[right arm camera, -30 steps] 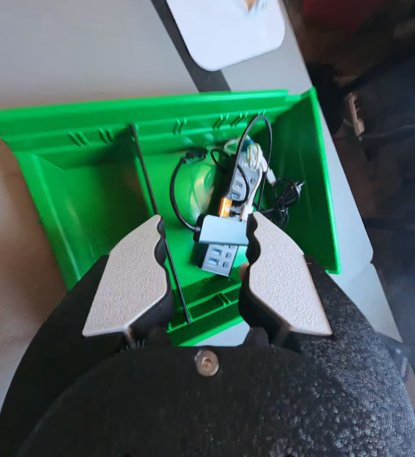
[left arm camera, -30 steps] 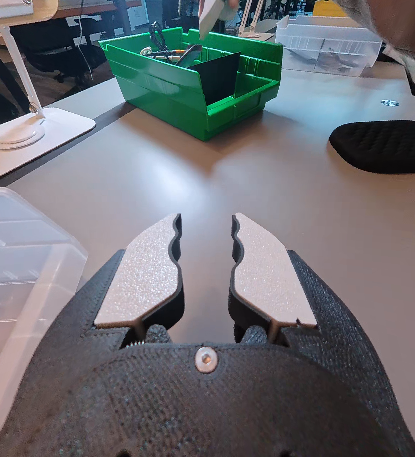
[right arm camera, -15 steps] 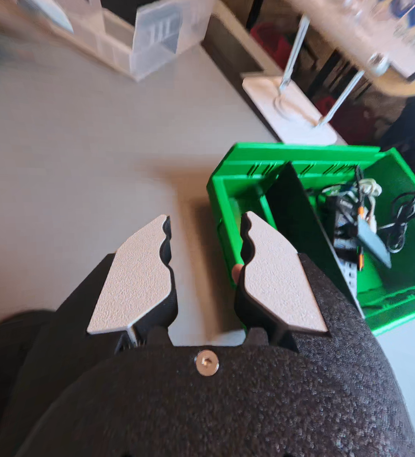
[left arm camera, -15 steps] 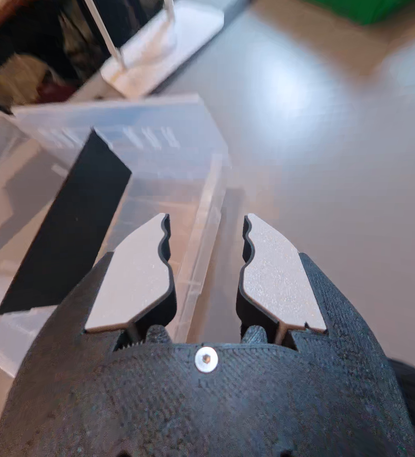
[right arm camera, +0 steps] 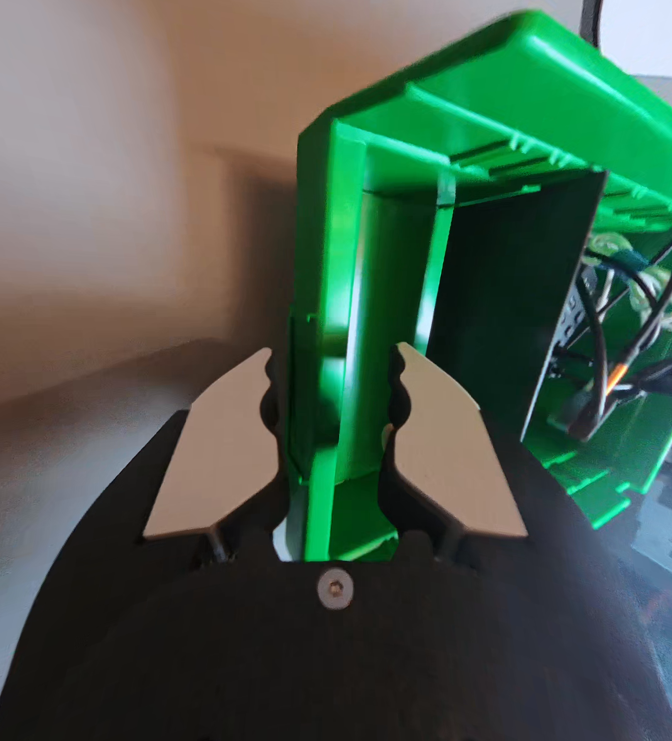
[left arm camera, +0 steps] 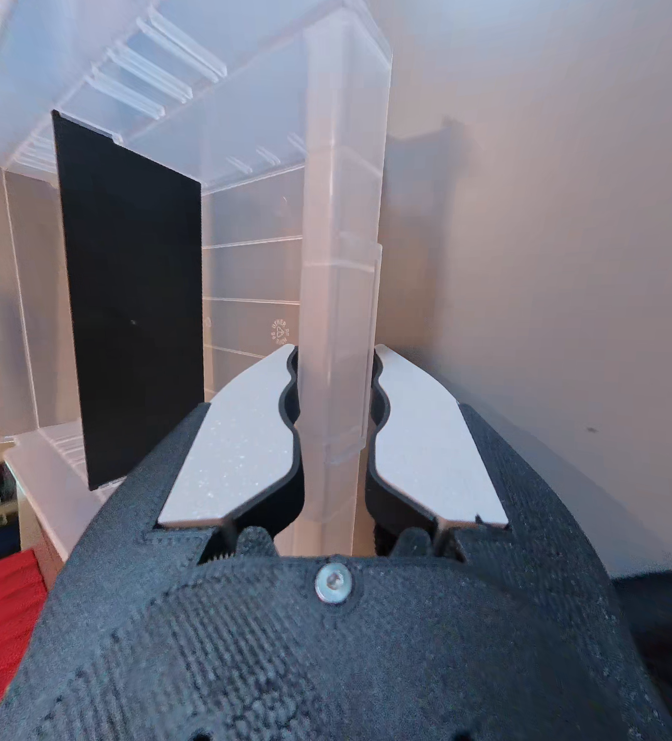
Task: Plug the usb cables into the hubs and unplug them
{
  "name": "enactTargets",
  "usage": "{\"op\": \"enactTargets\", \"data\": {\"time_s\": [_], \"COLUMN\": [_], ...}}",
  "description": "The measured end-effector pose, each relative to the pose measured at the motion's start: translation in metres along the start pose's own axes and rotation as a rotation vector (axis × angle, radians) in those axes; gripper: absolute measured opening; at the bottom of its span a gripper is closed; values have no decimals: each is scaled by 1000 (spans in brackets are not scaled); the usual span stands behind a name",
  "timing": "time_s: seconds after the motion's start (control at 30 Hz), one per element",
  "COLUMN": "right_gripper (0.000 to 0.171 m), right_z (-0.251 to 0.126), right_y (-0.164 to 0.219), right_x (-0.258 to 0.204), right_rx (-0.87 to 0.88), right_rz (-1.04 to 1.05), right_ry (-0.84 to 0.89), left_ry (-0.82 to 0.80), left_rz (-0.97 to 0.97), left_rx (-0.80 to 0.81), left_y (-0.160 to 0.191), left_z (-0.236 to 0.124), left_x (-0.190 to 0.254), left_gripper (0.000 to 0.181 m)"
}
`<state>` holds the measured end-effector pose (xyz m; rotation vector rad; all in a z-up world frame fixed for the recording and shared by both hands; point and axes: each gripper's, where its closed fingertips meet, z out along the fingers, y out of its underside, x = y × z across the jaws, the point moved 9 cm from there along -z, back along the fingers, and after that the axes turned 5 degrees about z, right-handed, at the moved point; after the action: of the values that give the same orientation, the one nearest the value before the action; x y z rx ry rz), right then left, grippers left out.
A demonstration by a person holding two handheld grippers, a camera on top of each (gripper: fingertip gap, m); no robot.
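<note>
The left gripper (left arm camera: 334, 395) has its jaws set either side of the front wall of a clear, translucent plastic storage bin (left arm camera: 338, 224), the inner faces touching or very nearly touching that wall, so it looks clamped on the rim. Inside that bin a flat black divider panel (left arm camera: 130, 296) stands upright, with bare compartments on each side. The right gripper (right arm camera: 332, 393) straddles the end wall of a bright green plastic bin (right arm camera: 526, 92), one jaw outside and one inside; whether they press on the wall I cannot tell through the blur. A black divider (right arm camera: 502, 288) splits the green bin, and beyond it, in the far compartment, lie the dark USB hubs (right arm camera: 571, 316) tangled with black and white cables (right arm camera: 639, 288). Both bins sit on the pale grey tabletop (left arm camera: 567, 200).
</note>
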<state>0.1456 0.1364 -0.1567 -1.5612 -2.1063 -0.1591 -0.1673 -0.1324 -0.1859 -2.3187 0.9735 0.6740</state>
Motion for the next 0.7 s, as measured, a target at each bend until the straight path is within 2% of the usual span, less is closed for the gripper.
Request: {"op": "enactTargets", "data": {"time_s": [0.03, 0.1, 0.3, 0.4, 0.47, 0.57, 0.67, 0.7], "right_gripper": [45, 33, 34, 33, 33, 38, 40, 40], "right_z": [7, 15, -6, -24, -37, -72, -134, -151], "right_y": [-4, -14, -25, -27, -30, -40, -37, -25], "right_x": [-1, -10, -58, -96, -123, -165, -190, -186], "right_rx": [-17, -6, 50, 92, 150, 349, 697, 786], "right_rz": [-41, -115, -244, -267, -284, -164, 100, 223], "right_ry": [6, 38, 115, 134, 155, 126, -25, -11], "left_ry": [10, 25, 19, 16, 27, 142, 270, 288], "left_rz": [31, 93, 216, 165, 73, -139, -341, -395], "left_rx": [29, 94, 263, 308, 413, 563, 695, 719], "left_y": [-5, -17, -53, -71, -86, -108, -129, -135], "left_z": [-4, -9, -6, -9, -26, -57, -81, -85], "left_x": [7, 19, 35, 34, 36, 52, 77, 84], "left_gripper": [33, 33, 36, 51, 47, 47, 47, 46]}}
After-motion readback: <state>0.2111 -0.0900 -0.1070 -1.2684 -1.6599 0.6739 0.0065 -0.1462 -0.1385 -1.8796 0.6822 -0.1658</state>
